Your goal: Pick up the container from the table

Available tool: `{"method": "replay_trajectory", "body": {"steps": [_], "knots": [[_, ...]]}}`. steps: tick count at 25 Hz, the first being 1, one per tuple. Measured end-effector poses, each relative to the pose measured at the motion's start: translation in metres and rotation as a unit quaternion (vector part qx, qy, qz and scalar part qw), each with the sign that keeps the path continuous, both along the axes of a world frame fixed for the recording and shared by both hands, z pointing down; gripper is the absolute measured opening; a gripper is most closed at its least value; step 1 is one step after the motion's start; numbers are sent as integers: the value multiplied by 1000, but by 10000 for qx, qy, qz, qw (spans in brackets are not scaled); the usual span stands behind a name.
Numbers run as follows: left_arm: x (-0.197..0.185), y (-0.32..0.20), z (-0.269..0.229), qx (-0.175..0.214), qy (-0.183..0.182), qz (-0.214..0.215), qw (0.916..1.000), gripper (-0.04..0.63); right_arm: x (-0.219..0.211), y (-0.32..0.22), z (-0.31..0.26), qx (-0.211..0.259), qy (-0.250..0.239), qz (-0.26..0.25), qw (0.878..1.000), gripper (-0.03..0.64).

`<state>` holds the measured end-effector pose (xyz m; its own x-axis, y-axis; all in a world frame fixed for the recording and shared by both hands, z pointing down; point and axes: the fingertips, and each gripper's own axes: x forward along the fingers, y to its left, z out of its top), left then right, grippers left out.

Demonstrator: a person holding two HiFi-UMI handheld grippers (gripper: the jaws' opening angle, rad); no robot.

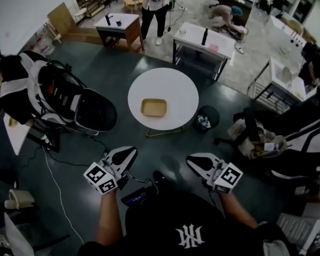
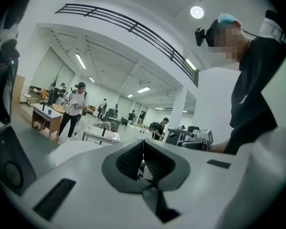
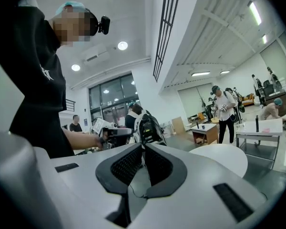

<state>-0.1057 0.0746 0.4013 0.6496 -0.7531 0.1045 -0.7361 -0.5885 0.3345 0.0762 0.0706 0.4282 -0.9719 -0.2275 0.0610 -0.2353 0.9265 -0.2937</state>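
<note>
- The container (image 1: 153, 108), a shallow tan rectangular tray, lies flat near the middle of the round white table (image 1: 176, 87), in the centre of the head view; nothing else shows on the tabletop
- Neither gripper touches the container; both hang well below the table in the frame, over the dark floor (image 1: 122, 63)
- The left gripper (image 1: 132, 152) sits at lower left of centre with its tips aimed up and to the right; in its own view the ribbed dark pads (image 2: 133, 160) meet at the tips, closed with nothing between them
- The right gripper (image 1: 192, 161) sits at lower right of centre, tips aimed up and to the left; in its own view the pads (image 3: 128, 163) are likewise pressed together at the tips, holding nothing
- The two grippers face roughly toward each other, each with its marker cube at the rear, and the person's bare forearms lead down to a black shirt (image 1: 189, 233) at the bottom edge
- A small dark bin (image 1: 207, 117) stands just beside the table's lower right rim
- A bulky black and white seat-like object (image 1: 69, 97) fills the left of the frame
- Toward the top, a white rectangular table (image 1: 194, 33) carries a dark bottle (image 1: 205, 36), and a desk (image 1: 117, 23) stands to its left
- A standing person (image 1: 154, 4) is between them at the top edge, and another person (image 1: 224, 16) crouches on the light floor at upper right
</note>
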Motion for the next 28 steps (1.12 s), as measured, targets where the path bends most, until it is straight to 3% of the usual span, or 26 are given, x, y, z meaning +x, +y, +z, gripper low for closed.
{"method": "replay_trajectory", "body": {"steps": [11,18,23,28], "knots": [[-71,-53,12,-206,206,-1,9996,5,-54,-84,-12,-408,83,336,9986,46],[-74,-64,34,-348,367,-11,9987,5,-57,-98,14,-675,409,357,9962,46],[-77,-77,55,-482,327,-61,9983,5,-66,-116,31,-884,251,249,9955,46],[-91,-123,51,-487,217,-254,9983,5,-77,-165,39,-979,222,27,9949,46]]}}
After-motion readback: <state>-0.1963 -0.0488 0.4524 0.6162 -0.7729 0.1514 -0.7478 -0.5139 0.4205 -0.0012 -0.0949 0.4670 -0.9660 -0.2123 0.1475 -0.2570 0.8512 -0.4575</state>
